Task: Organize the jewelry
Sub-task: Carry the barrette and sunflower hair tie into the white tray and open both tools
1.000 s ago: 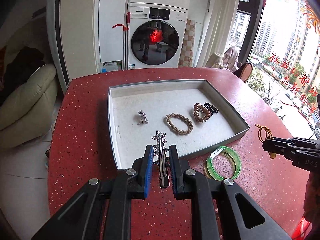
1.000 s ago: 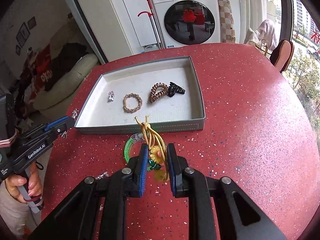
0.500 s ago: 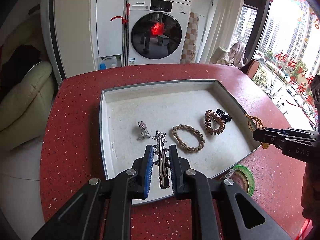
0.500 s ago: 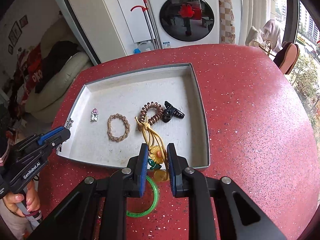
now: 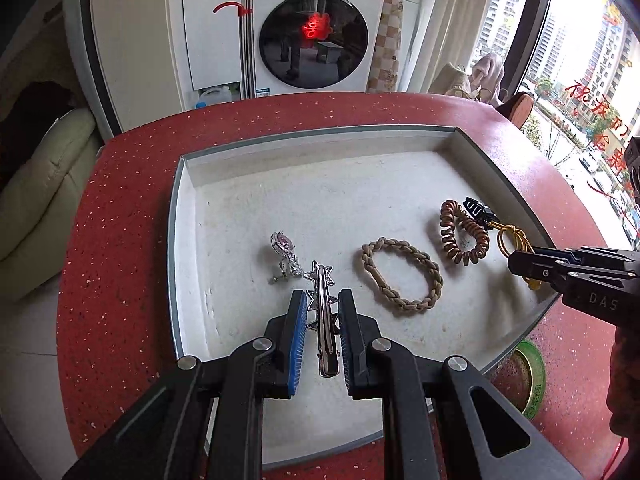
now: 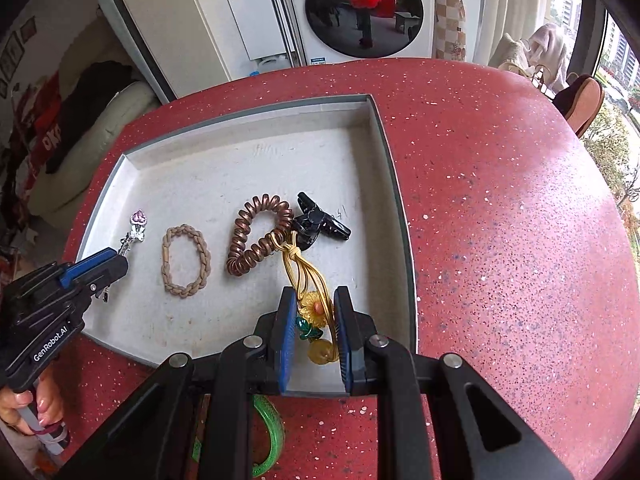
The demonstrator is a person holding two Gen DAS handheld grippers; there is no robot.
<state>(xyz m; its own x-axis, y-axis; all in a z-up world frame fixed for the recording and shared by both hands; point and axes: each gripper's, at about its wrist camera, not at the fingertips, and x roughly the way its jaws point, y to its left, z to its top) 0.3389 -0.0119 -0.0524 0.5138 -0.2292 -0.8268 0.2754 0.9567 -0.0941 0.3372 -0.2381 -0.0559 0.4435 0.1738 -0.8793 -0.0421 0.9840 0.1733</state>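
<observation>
Jaws of my left gripper [image 5: 323,312] were clamped on a silver star hairpin [image 5: 325,320], my right gripper [image 6: 314,320] on a yellow flower hair tie [image 6: 310,300], both over the tray [image 5: 320,140]. It held a braided band [image 5: 400,276], coil tie [image 5: 460,236], black claw clip [image 6: 318,222] and charm [image 5: 286,254]. Both had advanced from the rim; the green bangle [image 6: 272,432] was partly hidden.

Daylight floods in from the windows [image 5: 576,80] along the right side, bright enough there that the sky and buildings wash out to near white. The red tabletop [image 6: 520,240] shows a pale sheen toward its right edge. Shadows in the tray [image 5: 320,200] are soft and short. Both views are sharp in the middle, bend strongly at the edges, and go dark in the corners. The washing machine door [image 6: 362,12] holds reflections.
</observation>
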